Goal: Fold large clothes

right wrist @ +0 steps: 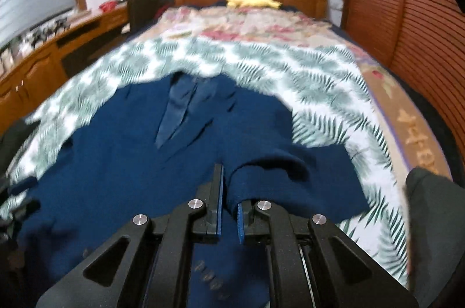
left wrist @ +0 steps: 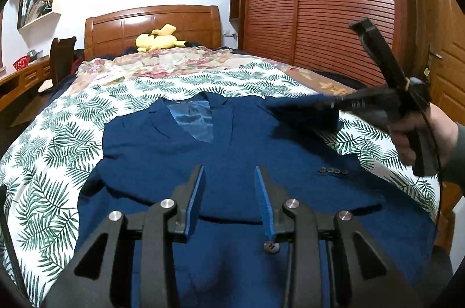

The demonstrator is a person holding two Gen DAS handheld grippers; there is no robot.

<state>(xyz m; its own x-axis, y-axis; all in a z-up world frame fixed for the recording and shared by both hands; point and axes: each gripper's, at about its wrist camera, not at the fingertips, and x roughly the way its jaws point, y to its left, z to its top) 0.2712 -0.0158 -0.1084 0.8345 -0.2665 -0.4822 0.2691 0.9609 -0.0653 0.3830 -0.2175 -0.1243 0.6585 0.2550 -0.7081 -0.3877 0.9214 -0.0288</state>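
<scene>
A dark blue suit jacket (left wrist: 180, 157) lies front-up on the bed, collar toward the headboard, its shiny lining showing at the neck. It also shows in the right wrist view (right wrist: 122, 157). My left gripper (left wrist: 229, 177) is open and empty, hovering over the jacket's lower middle. My right gripper (right wrist: 229, 186) is shut on a fold of the jacket's right sleeve (right wrist: 261, 174) and holds it raised above the jacket. In the left wrist view the right gripper (left wrist: 328, 104) holds the sleeve (left wrist: 302, 112) over the jacket's right shoulder.
The bed carries a leaf-print sheet (left wrist: 58, 151) and a floral blanket (left wrist: 162, 61). A yellow plush toy (left wrist: 158, 39) lies by the wooden headboard (left wrist: 151, 23). A slatted wardrobe (left wrist: 334, 3) stands to the right, a desk (right wrist: 43, 66) and chair (left wrist: 62, 58) to the left.
</scene>
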